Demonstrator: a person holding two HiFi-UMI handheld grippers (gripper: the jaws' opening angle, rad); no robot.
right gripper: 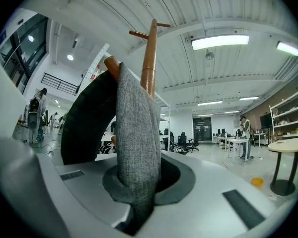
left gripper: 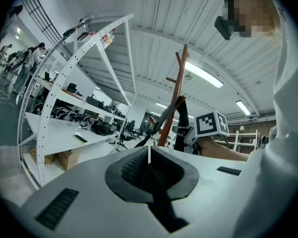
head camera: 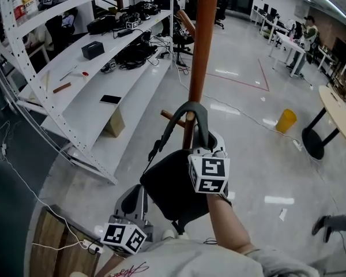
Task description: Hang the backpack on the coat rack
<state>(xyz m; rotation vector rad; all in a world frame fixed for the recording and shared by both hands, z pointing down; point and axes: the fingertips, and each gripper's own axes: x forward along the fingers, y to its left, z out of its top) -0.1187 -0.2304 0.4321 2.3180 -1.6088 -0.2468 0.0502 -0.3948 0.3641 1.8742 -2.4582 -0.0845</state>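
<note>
The brown coat rack pole (head camera: 204, 45) rises in the middle of the head view, with a short peg (head camera: 172, 118) low on its left. The black backpack (head camera: 168, 183) hangs beside the pole, its grey top handle (head camera: 195, 113) arched over a peg. My right gripper (head camera: 204, 142) is shut on that handle. In the right gripper view the grey handle (right gripper: 135, 133) runs up between the jaws and bends over the peg tip (right gripper: 112, 63), beside the pole (right gripper: 149, 58). My left gripper (head camera: 135, 196) hangs below the backpack, shut and empty (left gripper: 149, 165).
White shelving (head camera: 104, 68) loaded with cables and gear lines the left. A cardboard box (head camera: 114, 123) sits under it. A yellow bucket (head camera: 286, 120) and a round table (head camera: 338, 109) stand right. A wooden board (head camera: 51, 242) lies at the bottom left.
</note>
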